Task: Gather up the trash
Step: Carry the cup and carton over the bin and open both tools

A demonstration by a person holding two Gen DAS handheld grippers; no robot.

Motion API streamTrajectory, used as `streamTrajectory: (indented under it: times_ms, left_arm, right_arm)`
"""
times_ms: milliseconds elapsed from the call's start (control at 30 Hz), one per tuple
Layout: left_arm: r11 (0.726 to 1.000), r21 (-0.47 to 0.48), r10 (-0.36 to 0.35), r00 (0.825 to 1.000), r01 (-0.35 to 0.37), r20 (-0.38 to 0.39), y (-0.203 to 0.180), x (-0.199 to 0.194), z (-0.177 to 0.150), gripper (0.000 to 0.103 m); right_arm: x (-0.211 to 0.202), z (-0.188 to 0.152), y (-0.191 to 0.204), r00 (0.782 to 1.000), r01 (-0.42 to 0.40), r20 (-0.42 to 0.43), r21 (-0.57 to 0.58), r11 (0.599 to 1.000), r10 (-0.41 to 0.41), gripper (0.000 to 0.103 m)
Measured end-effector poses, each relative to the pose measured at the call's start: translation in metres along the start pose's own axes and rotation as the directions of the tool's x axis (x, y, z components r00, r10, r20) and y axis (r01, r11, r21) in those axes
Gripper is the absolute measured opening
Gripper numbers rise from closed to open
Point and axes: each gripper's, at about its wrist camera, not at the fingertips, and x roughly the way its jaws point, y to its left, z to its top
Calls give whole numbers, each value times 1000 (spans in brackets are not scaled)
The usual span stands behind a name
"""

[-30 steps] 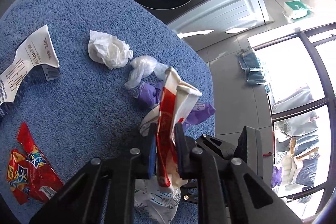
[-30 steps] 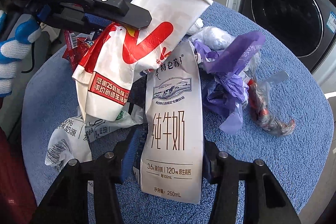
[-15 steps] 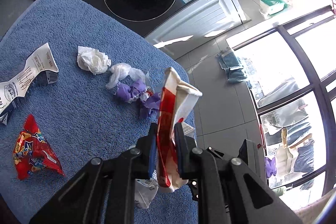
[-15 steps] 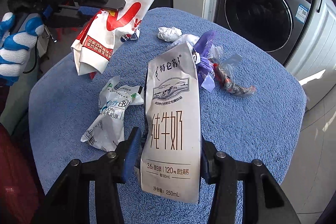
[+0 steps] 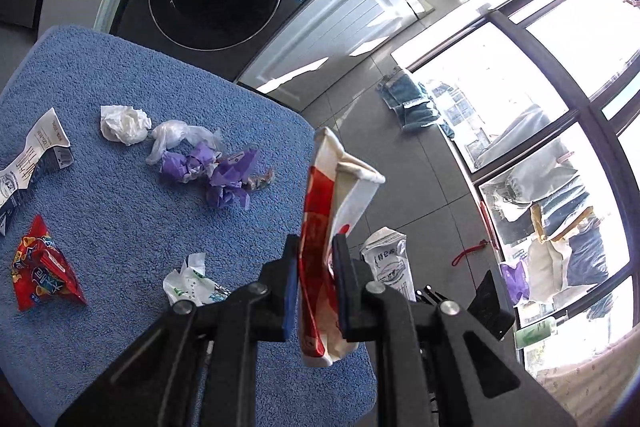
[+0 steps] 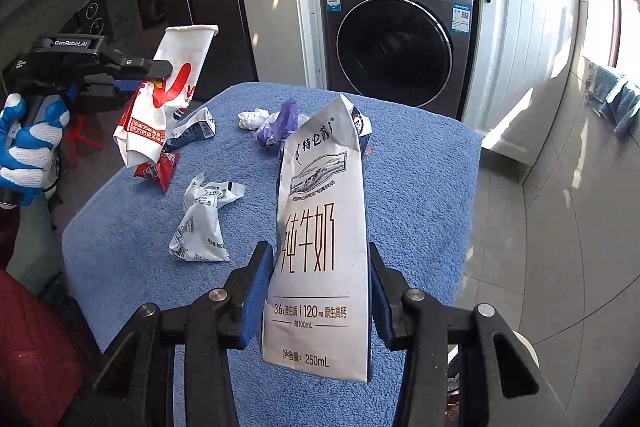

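Now we hold 2 cartons aloft: our left gripper (image 5: 316, 281) is clamped on the red-and-white carton (image 5: 334, 211), and our right gripper (image 6: 320, 291) is squeezed against the white milk carton (image 6: 322, 251). Below on the blue towel (image 5: 120, 227) lie a red snack wrapper (image 5: 42, 269), crumpled tissue (image 5: 124, 123), purple scraps (image 5: 216, 173), and what looks like a squashed green-and-white pouch (image 6: 202, 217).
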Motion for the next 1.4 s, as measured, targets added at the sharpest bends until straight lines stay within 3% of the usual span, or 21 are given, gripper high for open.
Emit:
streamTrajectory:
  times_ms: [167,300,433,633,767,900,1100,1233,1400]
  left_arm:
    - [996,89,-17,996,25,-90,-52,51,-4,15]
    - [986,152,-37,981,66,-189,-97,110,-15,15]
    - [972,211,-38,956,102,-290,-138,179,-26,15]
    - [953,281,13,905,118,-425,-179,284,-47,15]
    - [946,301,47,866,123,-499,-191,347,-63,15]
    - [933,339,86,838,122,-538,-201,396,-81,15]
    - [925,362,119,818,115,-563,-204,454,-101,20]
    - [928,354,121,801,119,-586,-204,482,-110,24]
    - [938,318,94,788,134,-609,-197,492,-119,30]
  right_arm:
    - [-34,-31,-52,994,109,13,109,988,-111,42]
    - [-55,-69,-96,983,180,6,215,960,-185,42]
    - [-62,-103,-138,967,252,-32,305,918,-255,42]
    - [-54,-149,-193,943,332,-121,409,850,-311,42]
    - [-40,-171,-224,928,372,-182,458,807,-325,42]
    - [-24,-187,-248,919,394,-229,490,778,-321,42]
    - [-2,-204,-270,900,432,-291,507,746,-324,45]
    - [-3,-214,-277,887,461,-308,529,713,-345,56]
    - [-15,-219,-269,868,494,-328,508,706,-372,57]
